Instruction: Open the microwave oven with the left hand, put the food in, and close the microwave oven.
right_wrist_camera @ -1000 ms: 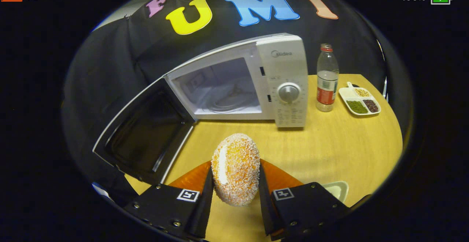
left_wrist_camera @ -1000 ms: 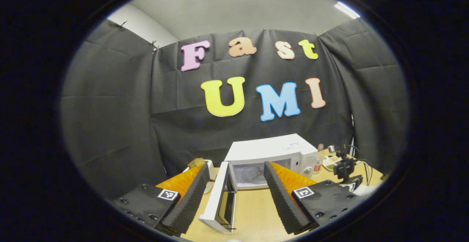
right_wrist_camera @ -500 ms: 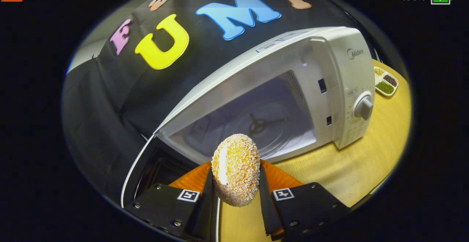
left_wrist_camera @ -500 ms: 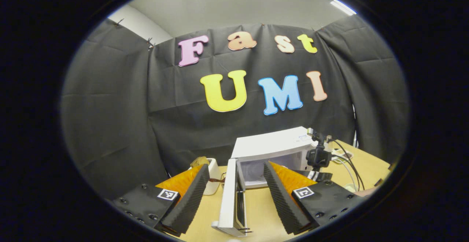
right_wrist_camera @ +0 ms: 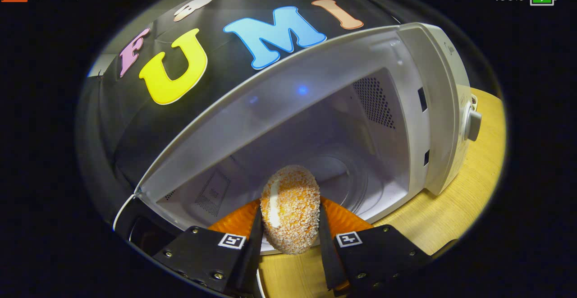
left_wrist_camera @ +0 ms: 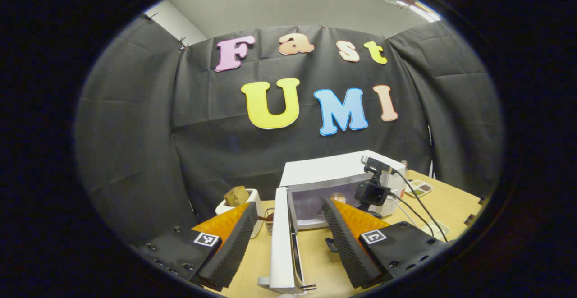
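White, boxy microwave oven (right_wrist_camera: 432, 108) stands on the wooden tabletop (right_wrist_camera: 455, 208), its one door (left_wrist_camera: 281, 239) swung open at the left. One crumb-coated orange croquette (right_wrist_camera: 290, 208), probably light and crumbly, sits pinched at its sides in the right gripper (right_wrist_camera: 288, 239), at the cavity mouth. Left gripper (left_wrist_camera: 288, 235) gapes empty.

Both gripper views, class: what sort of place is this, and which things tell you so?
Probably a staged kitchen set in a recording booth, not a home. A microwave and a toaster holding bread stand on a wooden table with black cloth hung behind, and the right gripper holds a crumbed food piece.
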Motion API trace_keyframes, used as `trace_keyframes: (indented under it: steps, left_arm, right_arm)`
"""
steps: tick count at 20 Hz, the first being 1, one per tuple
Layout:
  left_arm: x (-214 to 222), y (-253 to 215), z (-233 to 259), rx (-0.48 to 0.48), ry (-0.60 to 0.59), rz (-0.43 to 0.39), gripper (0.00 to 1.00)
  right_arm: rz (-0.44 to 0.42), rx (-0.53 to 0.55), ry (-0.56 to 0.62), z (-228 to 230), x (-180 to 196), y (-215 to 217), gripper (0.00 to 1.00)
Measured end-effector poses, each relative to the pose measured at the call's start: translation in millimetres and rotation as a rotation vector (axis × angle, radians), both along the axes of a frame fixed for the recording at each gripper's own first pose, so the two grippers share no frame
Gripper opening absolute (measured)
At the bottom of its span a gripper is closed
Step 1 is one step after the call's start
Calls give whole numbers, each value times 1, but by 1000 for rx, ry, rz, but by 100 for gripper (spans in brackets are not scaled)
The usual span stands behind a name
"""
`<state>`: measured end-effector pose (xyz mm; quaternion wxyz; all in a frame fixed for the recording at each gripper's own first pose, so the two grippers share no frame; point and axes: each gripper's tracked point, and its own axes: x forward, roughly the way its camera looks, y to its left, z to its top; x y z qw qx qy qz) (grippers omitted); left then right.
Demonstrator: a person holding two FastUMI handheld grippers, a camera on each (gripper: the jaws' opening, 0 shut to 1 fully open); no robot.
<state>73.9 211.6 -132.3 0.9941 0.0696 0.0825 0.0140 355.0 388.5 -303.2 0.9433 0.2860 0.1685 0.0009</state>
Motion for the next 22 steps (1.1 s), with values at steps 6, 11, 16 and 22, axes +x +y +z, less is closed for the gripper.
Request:
trace_keyframes:
  steps: [6,11,16,22]
  left_arm:
    - [-6,11,-21,17,14,9,98]
    - [-12,14,-23,12,17,17,100]
    - [-15,23,-9,-6,-15,49,100]
    - [-23,31,16,8,-47,75,100]
  right_arm:
    - [-40,-58,14,-36,18,7,68]
    - [-30,-111,0,-31,6,1,91]
    - [33,-190,-71,28,-46,-21,97]
    - [137,-441,-274,149,-139,-81,97]
